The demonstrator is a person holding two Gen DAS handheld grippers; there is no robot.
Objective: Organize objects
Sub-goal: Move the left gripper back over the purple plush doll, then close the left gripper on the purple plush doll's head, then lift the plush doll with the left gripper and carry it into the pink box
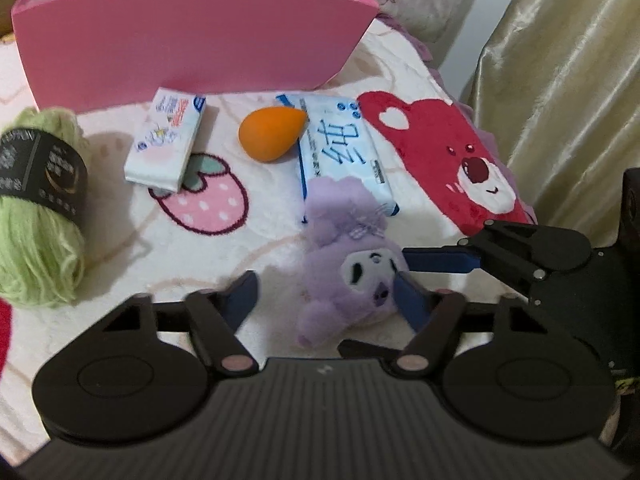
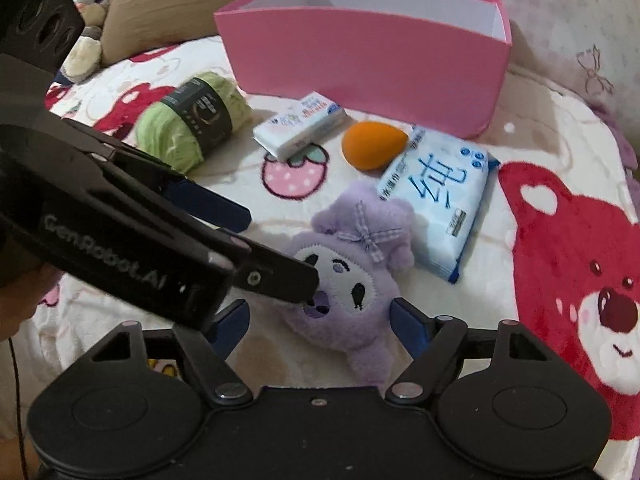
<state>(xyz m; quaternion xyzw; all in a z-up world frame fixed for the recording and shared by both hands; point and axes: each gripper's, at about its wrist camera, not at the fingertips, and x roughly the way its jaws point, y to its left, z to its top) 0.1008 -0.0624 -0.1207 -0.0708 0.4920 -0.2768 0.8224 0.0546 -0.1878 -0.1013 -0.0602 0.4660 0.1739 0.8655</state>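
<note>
Both grippers at the purple plush on the bed.

We see, largest first, the blanket [image 2: 532, 128], then the pink box [image 2: 368, 68] at the far side, the green yarn [image 2: 192, 124] left, the wipes pack [image 2: 440, 200], tissue box [image 2: 300, 124], orange sponge [image 2: 372, 144], and nearest, the plush [image 2: 352, 276]. Our left gripper [image 1: 324, 298] and right gripper [image 2: 320, 320] have fingers apart, each straddling the plush; a grip is not evident.
</note>
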